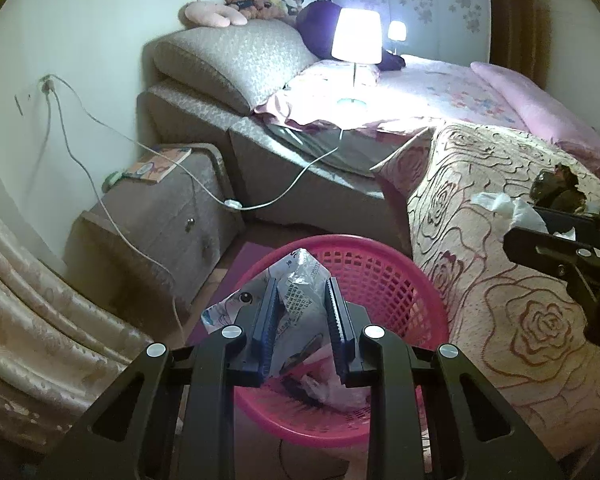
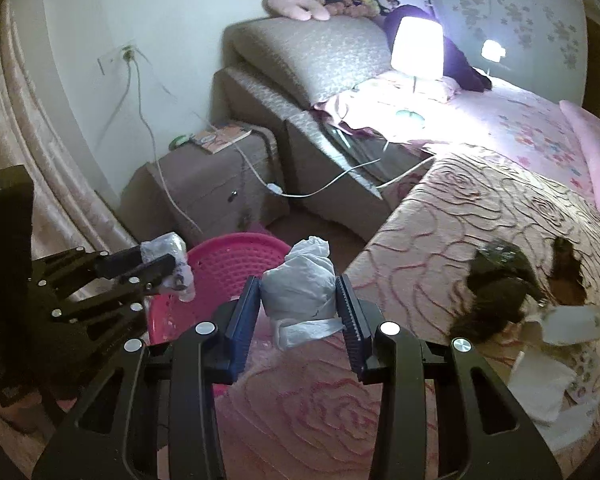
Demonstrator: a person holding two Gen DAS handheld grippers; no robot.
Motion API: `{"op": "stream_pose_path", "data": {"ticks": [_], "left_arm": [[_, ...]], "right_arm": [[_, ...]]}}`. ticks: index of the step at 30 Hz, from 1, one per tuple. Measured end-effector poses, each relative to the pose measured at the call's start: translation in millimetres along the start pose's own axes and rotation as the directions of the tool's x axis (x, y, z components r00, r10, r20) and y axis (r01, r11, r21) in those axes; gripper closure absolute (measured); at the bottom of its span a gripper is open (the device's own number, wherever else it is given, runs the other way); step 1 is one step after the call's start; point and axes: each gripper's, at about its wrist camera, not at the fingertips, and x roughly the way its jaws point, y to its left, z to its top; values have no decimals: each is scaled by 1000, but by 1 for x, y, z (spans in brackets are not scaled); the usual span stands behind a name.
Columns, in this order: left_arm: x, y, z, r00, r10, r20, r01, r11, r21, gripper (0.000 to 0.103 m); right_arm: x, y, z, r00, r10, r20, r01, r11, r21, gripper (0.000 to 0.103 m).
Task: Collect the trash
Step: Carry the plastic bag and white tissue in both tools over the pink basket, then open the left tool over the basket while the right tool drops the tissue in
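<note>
- The left gripper [image 1: 300, 304] hangs right over the pink basket [image 1: 380, 264], its fingers clamped on a crinkly printed wrapper [image 1: 300, 280]; it looks held there so that letting go would drop the wrapper straight into the basket, which already has some scraps at the bottom.
- The right gripper [image 2: 298, 300] is pinched on a knotted white plastic bag [image 2: 298, 280] — the pads press both its sides; it sits just beside the basket, over the near edge of the bed, probably queued for the same drop.
- More trash lies well away from the basket, farther along the rose-patterned bedspread [image 2: 440, 216]: a dark crumpled lump [image 2: 496, 280] and white paper pieces [image 2: 540, 384], likely the next pickups.
- The basket stands on the floor, tight against the bed's side — handy for sweeping things off the cover.
- Beyond the basket stand a brown bedside cabinet [image 1: 168, 208] with a book on top and a white cable [image 1: 100, 120] running to a wall socket; a lit lamp [image 1: 356, 36] stands on the bed; the room is dim, and a pale curtain [image 1: 28, 300] hangs on the basket's far side from the bed.
</note>
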Motion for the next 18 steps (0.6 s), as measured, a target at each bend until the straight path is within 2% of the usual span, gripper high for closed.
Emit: {"op": "stream_pose_path", "data": {"ticks": [18], "left_arm": [[39, 16, -14, 997, -4, -81, 0, 999, -49, 80]], "right_arm": [[47, 23, -2, 995, 38, -94, -43, 998, -53, 65]]}}
